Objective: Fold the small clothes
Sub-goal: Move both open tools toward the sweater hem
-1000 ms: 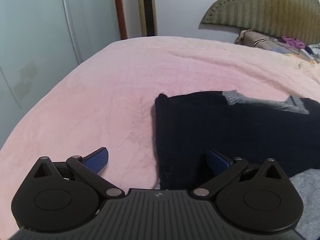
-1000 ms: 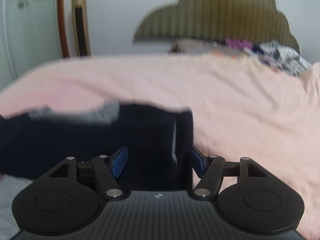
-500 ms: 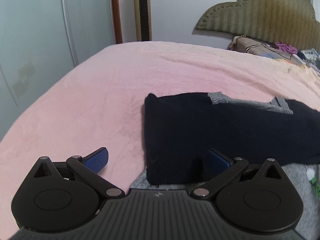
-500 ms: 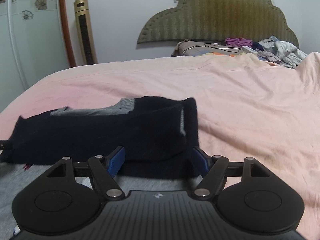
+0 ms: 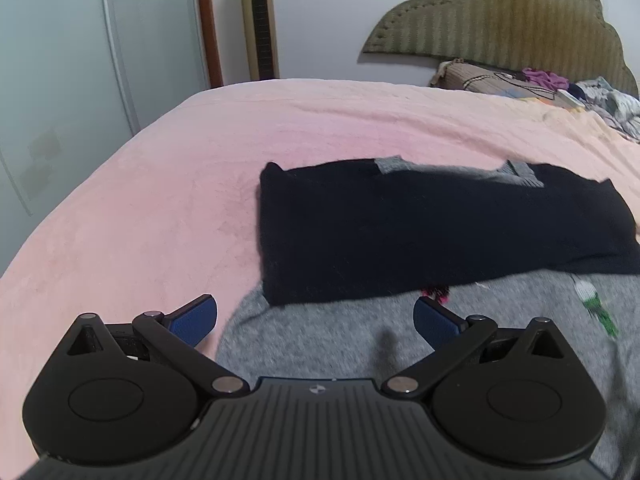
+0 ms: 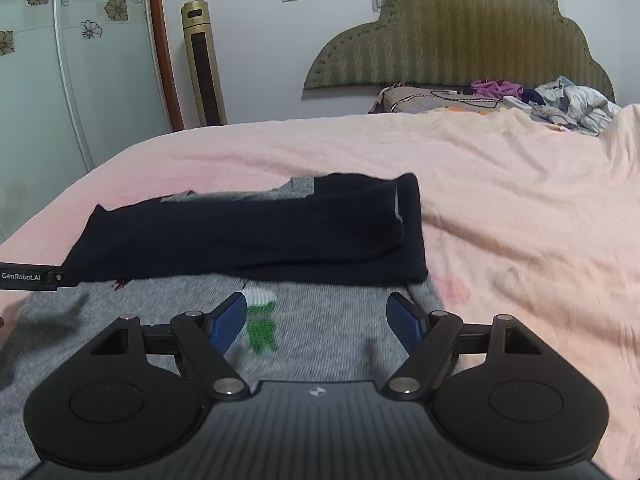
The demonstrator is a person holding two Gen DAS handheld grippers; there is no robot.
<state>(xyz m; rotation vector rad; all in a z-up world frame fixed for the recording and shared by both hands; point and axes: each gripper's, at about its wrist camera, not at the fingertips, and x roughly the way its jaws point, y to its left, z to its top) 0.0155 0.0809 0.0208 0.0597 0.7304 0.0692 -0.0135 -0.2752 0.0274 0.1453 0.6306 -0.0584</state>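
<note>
On the pink bed cover (image 5: 160,208) lies a small grey knit sweater (image 6: 328,344), spread flat at the near edge. Black sleeves (image 5: 420,232), folded across its upper part, form a dark band running left to right; grey cuffs (image 5: 390,164) show along the band's far edge. Green and white knitted motif (image 6: 262,320) on the grey front, just below the band; a small pink-red patch (image 5: 436,291) peeks from under the band's near edge.

Left tongs (image 5: 316,316) spread wide, nothing between the blue pads, hovering over the sweater's left near corner; left pad (image 5: 194,318) over pink cover, right pad over grey knit. Not touching cloth, as far as can be told.

Right tongs (image 6: 318,318) spread, nothing pinched; their jaws have just been opening further. They hang above the grey front, near the sweater's right side. Part of the other gripper shows at the left edge of the right wrist view.

Farther off: olive padded headboard (image 6: 460,40), heap of mixed clothes (image 6: 560,104) at the bed's head, gold tower fan (image 6: 202,64) against the wall, flowered wardrobe doors (image 6: 80,60) at left
</note>
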